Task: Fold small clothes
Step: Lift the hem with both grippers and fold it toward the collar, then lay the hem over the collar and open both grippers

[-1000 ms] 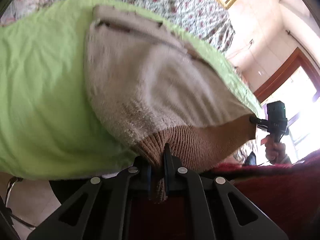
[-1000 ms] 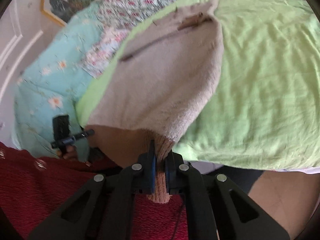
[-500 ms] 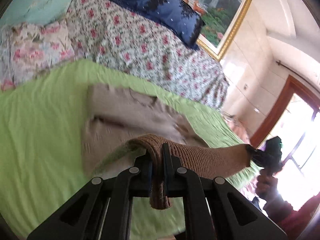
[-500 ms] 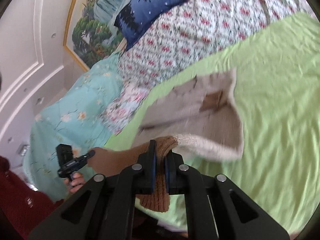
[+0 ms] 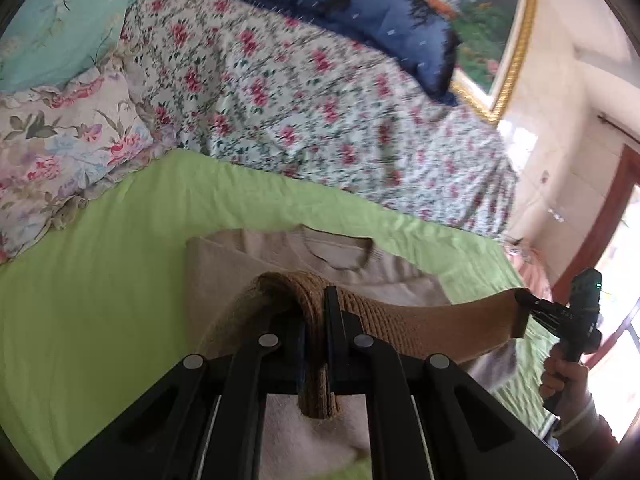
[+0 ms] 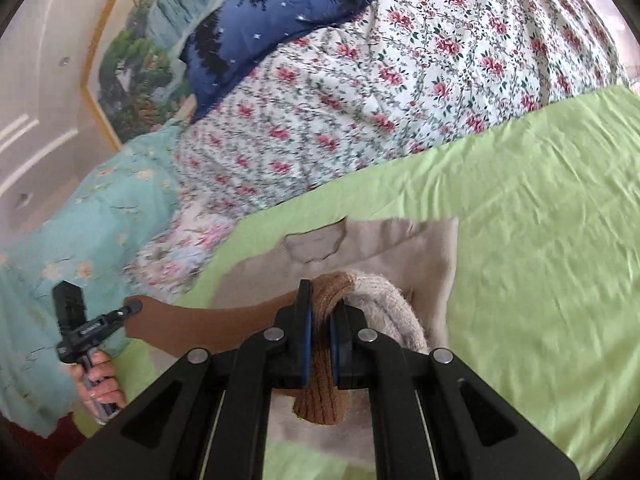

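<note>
A beige knit sweater (image 5: pixel 256 256) with a brown ribbed hem (image 5: pixel 420 328) lies on the green sheet (image 5: pixel 100 280), neckline at the far end. My left gripper (image 5: pixel 316 312) is shut on the left corner of the hem. My right gripper (image 6: pixel 320 312) is shut on the right corner of the hem (image 6: pixel 324 380). The hem band stretches between them, lifted above the sweater's body (image 6: pixel 400 240) and carried toward the neckline (image 6: pixel 316 244). Each gripper shows in the other's view, the right gripper (image 5: pixel 532 308) and the left gripper (image 6: pixel 128 308).
A floral quilt (image 5: pixel 300 100), a blue pillow (image 5: pixel 380 12) and a teal blanket (image 6: pixel 80 220) are piled at the far side of the bed. A framed picture (image 5: pixel 496 20) hangs on the wall. A door or window (image 5: pixel 616 216) is at the right.
Both grippers have lifted the brown hem off the near edge of the bed and carried it forward over the sweater toward the neckline. The lower half now doubles over the upper half.
</note>
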A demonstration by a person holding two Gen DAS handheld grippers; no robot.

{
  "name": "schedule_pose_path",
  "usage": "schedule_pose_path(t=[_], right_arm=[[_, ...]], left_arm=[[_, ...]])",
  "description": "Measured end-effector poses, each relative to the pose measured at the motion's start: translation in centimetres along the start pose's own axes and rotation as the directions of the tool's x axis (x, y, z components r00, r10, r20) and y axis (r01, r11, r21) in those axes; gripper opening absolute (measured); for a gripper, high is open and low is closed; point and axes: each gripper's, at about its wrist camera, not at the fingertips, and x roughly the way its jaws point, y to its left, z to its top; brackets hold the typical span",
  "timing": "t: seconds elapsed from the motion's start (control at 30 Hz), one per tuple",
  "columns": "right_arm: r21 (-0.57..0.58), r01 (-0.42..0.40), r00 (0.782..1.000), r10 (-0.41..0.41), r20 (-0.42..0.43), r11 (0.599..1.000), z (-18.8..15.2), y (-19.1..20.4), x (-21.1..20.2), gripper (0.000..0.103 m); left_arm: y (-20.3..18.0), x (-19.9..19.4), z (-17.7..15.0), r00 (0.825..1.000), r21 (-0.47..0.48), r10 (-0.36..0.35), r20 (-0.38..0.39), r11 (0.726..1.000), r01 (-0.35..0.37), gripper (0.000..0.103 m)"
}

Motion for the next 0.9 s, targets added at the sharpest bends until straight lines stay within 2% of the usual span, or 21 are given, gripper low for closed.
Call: schedule_pose_path(t=[0.23,0.4,0.43,0.5,0.57,0.6,0.67,0.73,0.8,0.83,0.9], right_arm=[[0.027,0.104,0.992,-0.102,-0.069,0.994,1.2,-3.0,7.4,0.008],[0.053,0.190,0.971,-0.180,-0.157,0.980,0.7,-6.0,12.2,0.008],[0.063,0.197,0.966,-0.183,-0.182,0.978,0.4,-6.6,13.0,0.010],[0.081,0.214,0.955,-0.191,-0.227,0.973,0.0,-7.4,14.1,0.011],[0.097,0.214,0.952,-0.185,-0.244,0.972,-0.2,-7.6,14.0,0.013],[0.101,0.214,0.954,-0.185,-0.237,0.972,-0.1,-7.4,13.5,0.016],[0.090,0.226,0.961,-0.206,-0.185,0.970,0.1,-6.4,11.2,0.032],[0.055,0.216,0.971,-0.208,-0.118,0.975,0.1,-4.5,8.9,0.042],[0.008,0.158,0.983,-0.157,-0.095,0.987,-0.5,-1.9,7.7,0.042],[-0.027,0.102,0.987,-0.105,-0.122,0.994,-1.1,-0.4,7.9,0.043],[-0.094,-0.025,0.969,0.001,-0.246,0.995,-2.7,2.3,10.1,0.043]], left_arm=[[3.0,9.2,1.2,0.991,-0.018,0.084,-0.104,0.996,-0.087,0.006],[5.6,14.9,0.3,0.972,-0.041,0.120,-0.201,0.991,-0.130,0.007],[6.2,15.9,-0.1,0.967,-0.047,0.121,-0.223,0.990,-0.135,0.010],[6.7,16.7,-0.8,0.963,-0.059,0.115,-0.245,0.989,-0.133,0.011],[6.6,16.0,-1.1,0.967,-0.071,0.092,-0.236,0.991,-0.111,0.013],[6.2,15.2,-1.4,0.970,-0.073,0.077,-0.232,0.993,-0.096,0.018],[4.8,13.2,-2.1,0.974,-0.075,0.029,-0.224,0.996,-0.047,0.029],[2.5,11.6,-3.1,0.974,-0.056,-0.025,-0.225,0.998,0.013,0.040],[-0.6,11.1,-4.7,0.967,-0.003,-0.077,-0.244,0.997,0.078,0.043],[-1.6,11.4,-5.2,0.962,0.015,-0.088,-0.259,0.995,0.095,0.043],[-3.5,12.9,-6.6,0.940,0.045,-0.131,-0.314,0.987,0.153,0.043]])
